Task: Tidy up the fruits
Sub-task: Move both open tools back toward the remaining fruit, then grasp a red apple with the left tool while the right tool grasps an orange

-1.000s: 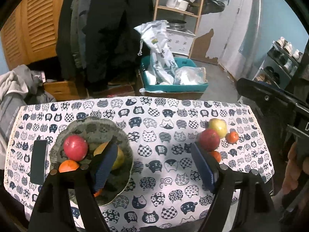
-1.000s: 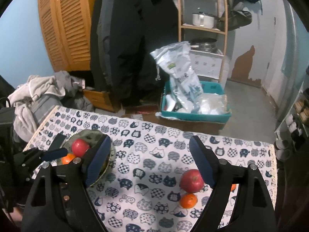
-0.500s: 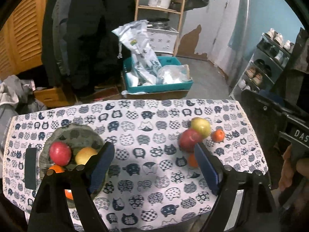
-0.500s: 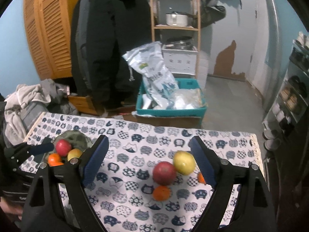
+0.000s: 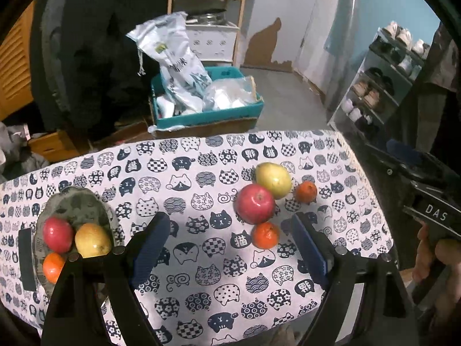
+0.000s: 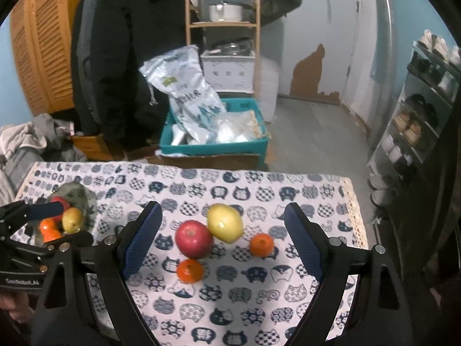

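A green plate [image 5: 75, 204] at the table's left holds a red apple [image 5: 57, 234], a yellow pear [image 5: 92, 240] and an orange [image 5: 53, 267]. On the cloth to the right lie a red apple [image 5: 255, 203], a yellow pear [image 5: 273, 179] and two oranges [image 5: 265, 235] [image 5: 306, 191]. My left gripper [image 5: 229, 246] is open and empty above the cloth's middle. My right gripper [image 6: 223, 239] is open and empty, raised over the loose red apple [image 6: 194, 238], pear [image 6: 225, 222] and oranges [image 6: 189, 271] [image 6: 261, 244]. The plate [image 6: 75, 194] shows at its left.
The table wears a cat-print cloth [image 5: 184, 173]. A black flat object [image 5: 26, 255] lies left of the plate. Behind the table stand a teal crate with bags [image 5: 207, 106], a wooden shelf [image 6: 222, 23] and hanging coats [image 6: 126, 52]. A shoe rack [image 5: 383, 80] stands right.
Both grippers have swung right. The left one has left the plate and now frames the cloth's middle. The right one has come over the loose fruit group.
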`<state>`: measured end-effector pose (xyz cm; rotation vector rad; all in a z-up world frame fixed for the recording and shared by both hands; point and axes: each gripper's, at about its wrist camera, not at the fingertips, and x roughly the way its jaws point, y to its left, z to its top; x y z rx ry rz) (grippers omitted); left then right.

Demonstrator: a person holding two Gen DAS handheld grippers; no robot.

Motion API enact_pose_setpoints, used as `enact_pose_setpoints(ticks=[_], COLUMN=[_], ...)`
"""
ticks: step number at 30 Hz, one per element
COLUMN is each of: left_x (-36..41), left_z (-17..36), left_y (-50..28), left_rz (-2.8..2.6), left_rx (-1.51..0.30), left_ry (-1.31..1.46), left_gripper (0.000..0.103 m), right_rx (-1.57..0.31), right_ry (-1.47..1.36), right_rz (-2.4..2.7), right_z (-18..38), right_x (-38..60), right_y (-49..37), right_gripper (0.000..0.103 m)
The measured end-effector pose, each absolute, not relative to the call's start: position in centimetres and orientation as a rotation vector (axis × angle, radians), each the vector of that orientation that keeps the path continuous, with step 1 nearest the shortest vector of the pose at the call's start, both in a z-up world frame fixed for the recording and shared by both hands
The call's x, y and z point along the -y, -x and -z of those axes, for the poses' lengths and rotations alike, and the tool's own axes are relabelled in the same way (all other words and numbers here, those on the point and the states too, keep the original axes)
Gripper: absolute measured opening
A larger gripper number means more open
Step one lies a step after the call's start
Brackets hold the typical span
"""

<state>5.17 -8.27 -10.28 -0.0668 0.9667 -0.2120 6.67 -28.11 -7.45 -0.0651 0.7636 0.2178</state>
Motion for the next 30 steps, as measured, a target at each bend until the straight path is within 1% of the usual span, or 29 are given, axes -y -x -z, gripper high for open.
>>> enact_pose_setpoints(ticks=[8, 20, 30], left_x=[10.1, 12.8, 14.8], left_z=[12.3, 17.6, 21.9], left_y=[-6.7, -10.8, -14.2], left_rz=[0.236, 0.283, 0.303], left_rx=[-1.016, -1.162, -1.245], left_ry=[0.043, 0.064, 0.092], left_gripper=[0.087, 0.087, 0.087], right_rx=[-0.818, -0.905, -1.012], right_ry=[0.049, 0.029, -0.021], right_rz=[-0.167, -0.139, -0.115], right_z=[10.0, 13.4, 18.2], right_x=[30.8, 33.0, 34.4], right_y=[-7.7, -9.9, -12.6], right_gripper=[0.086, 0.086, 0.086])
